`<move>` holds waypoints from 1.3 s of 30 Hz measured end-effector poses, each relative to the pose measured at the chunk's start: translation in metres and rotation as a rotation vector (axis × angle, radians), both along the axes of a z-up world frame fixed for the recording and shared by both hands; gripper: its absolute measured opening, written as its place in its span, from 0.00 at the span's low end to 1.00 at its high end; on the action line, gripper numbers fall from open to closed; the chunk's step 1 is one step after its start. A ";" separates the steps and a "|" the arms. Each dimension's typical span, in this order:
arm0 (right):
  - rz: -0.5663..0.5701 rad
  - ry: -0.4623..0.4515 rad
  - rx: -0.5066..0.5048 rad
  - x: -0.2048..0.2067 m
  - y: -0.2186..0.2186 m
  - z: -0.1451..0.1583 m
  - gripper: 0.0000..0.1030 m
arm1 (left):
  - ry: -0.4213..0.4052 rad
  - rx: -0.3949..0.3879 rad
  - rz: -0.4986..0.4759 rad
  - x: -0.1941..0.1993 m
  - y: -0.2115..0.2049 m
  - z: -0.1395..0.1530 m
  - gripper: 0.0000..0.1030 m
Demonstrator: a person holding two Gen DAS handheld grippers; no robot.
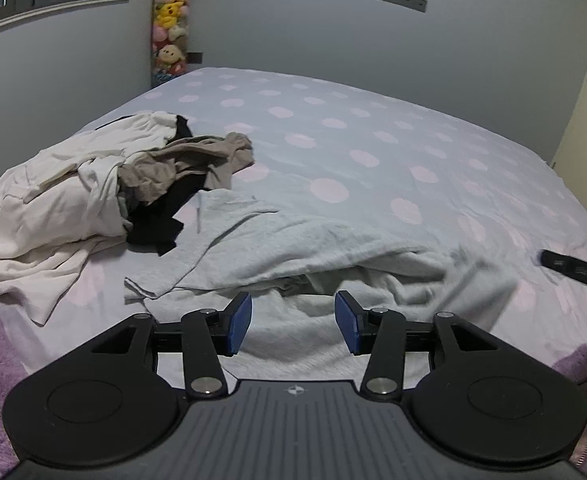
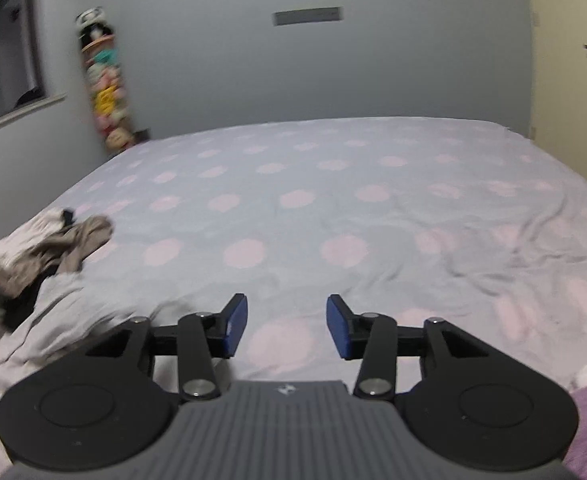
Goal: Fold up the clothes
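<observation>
Grey garment (image 1: 301, 248) crumpled on bed (image 1: 373, 140), both grippers open w/ nothing held.

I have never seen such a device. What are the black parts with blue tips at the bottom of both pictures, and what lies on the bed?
Each picture comes from a camera on a hand-held gripper, looking forward along its two fingers. The left gripper and the right gripper are both open and hold nothing. On the dotted bed sheet lies a light grey garment, just ahead of the left gripper. Further left is a pile of clothes: white, brown-grey and black pieces. Soft toys hang in the corner.
</observation>
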State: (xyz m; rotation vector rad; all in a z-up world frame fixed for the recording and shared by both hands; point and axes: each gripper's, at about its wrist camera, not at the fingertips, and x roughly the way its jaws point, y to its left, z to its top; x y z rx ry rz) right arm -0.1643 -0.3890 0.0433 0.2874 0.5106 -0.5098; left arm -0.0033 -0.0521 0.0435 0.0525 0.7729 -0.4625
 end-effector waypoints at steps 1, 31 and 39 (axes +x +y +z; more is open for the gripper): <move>-0.012 -0.004 0.017 -0.003 -0.006 0.000 0.46 | 0.005 0.003 0.006 0.004 0.001 -0.002 0.44; 0.238 0.130 0.172 0.091 0.040 -0.059 0.24 | 0.058 0.151 -0.202 0.096 -0.051 -0.088 0.51; 0.190 0.114 0.209 0.062 0.018 -0.054 0.22 | -0.006 0.176 -0.159 0.099 -0.075 -0.077 0.29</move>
